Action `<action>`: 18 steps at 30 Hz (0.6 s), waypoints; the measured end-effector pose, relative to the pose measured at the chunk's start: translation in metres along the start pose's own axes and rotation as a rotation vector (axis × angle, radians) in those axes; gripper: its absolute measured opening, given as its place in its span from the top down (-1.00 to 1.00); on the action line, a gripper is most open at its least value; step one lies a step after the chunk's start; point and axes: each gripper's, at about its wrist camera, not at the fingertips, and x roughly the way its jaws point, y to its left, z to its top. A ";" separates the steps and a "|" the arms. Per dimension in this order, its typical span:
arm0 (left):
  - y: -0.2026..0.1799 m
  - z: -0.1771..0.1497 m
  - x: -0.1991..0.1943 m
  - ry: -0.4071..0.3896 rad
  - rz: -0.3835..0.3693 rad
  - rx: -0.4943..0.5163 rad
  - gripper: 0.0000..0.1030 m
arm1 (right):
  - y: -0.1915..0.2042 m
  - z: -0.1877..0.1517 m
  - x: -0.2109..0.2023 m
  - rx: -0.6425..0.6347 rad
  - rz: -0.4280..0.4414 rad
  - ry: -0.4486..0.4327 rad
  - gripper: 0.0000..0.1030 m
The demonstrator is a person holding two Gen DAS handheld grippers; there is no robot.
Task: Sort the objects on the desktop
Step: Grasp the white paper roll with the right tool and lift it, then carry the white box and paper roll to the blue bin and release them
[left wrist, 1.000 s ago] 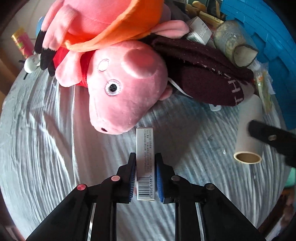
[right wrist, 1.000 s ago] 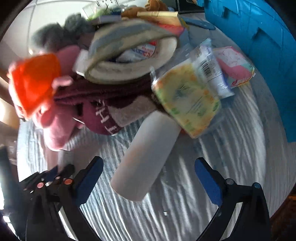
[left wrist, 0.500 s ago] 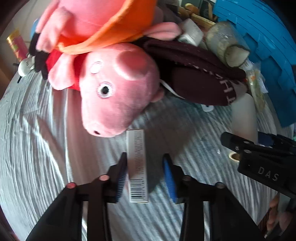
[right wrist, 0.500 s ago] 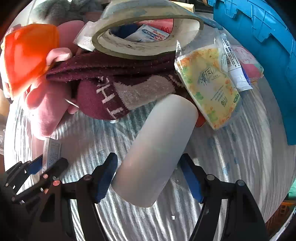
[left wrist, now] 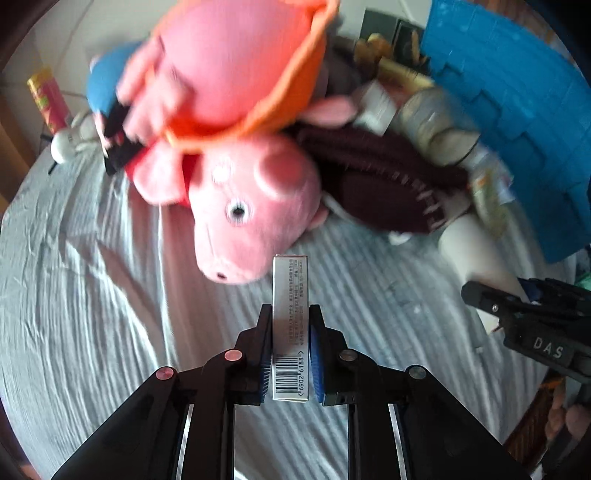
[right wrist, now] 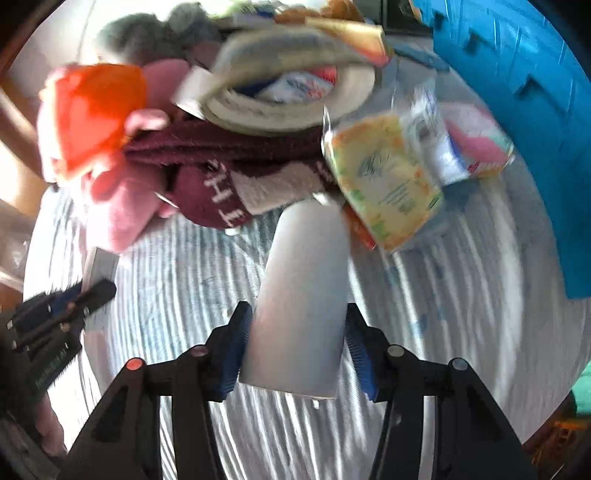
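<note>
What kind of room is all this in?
Probably a home, perhaps a bedroom: a pink plush pig, a maroon knitted garment and a blue plastic crate are heaped on wrinkled grey striped fabric.

A wrinkled grey striped cloth (left wrist: pixel 92 280) covers the surface, with a pale wall (left wrist: pixel 74 33) at upper left and brown wood (left wrist: pixel 11 155) at the left edge.

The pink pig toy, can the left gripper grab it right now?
Probably not: the left gripper is already shut on the silver box, though the pink pig toy lies just ahead, unblocked.
</note>
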 end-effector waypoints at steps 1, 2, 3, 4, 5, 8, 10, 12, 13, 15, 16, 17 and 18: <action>0.001 0.002 -0.004 -0.007 -0.004 -0.003 0.66 | -0.001 0.000 -0.005 -0.007 0.007 -0.007 0.10; 0.001 0.005 -0.007 -0.013 -0.007 -0.007 0.66 | -0.003 -0.001 -0.009 -0.012 0.014 -0.013 0.11; 0.001 0.006 -0.010 -0.018 -0.005 -0.010 0.66 | -0.004 -0.001 -0.013 -0.018 0.021 -0.019 0.11; -0.001 0.007 -0.013 -0.024 -0.002 -0.012 0.66 | -0.006 -0.002 -0.017 -0.024 0.029 -0.025 0.11; -0.002 0.008 -0.015 -0.030 0.001 -0.013 0.66 | -0.007 -0.002 -0.021 -0.029 0.036 -0.032 0.11; 0.016 0.005 0.001 -0.042 -0.004 -0.026 0.66 | -0.009 -0.004 -0.033 -0.048 0.059 -0.051 0.11; 0.013 -0.001 -0.003 -0.057 -0.001 -0.035 0.66 | -0.003 -0.006 -0.041 -0.069 0.078 -0.069 0.11; 0.008 -0.003 -0.009 -0.080 0.009 -0.046 0.66 | -0.002 -0.002 -0.053 -0.106 0.096 -0.096 0.11; 0.002 -0.001 -0.011 -0.091 0.015 -0.054 0.66 | -0.002 0.001 -0.060 -0.126 0.104 -0.111 0.11; -0.007 0.002 -0.020 -0.115 0.028 -0.072 0.66 | -0.001 0.007 -0.072 -0.166 0.122 -0.140 0.11; -0.011 0.004 -0.023 -0.123 0.040 -0.079 0.66 | 0.000 0.010 -0.078 -0.186 0.130 -0.154 0.11; -0.016 0.006 -0.027 -0.131 0.054 -0.085 0.66 | 0.000 0.012 -0.084 -0.206 0.139 -0.169 0.11; -0.019 0.008 -0.033 -0.138 0.069 -0.091 0.66 | 0.000 0.015 -0.091 -0.225 0.147 -0.183 0.11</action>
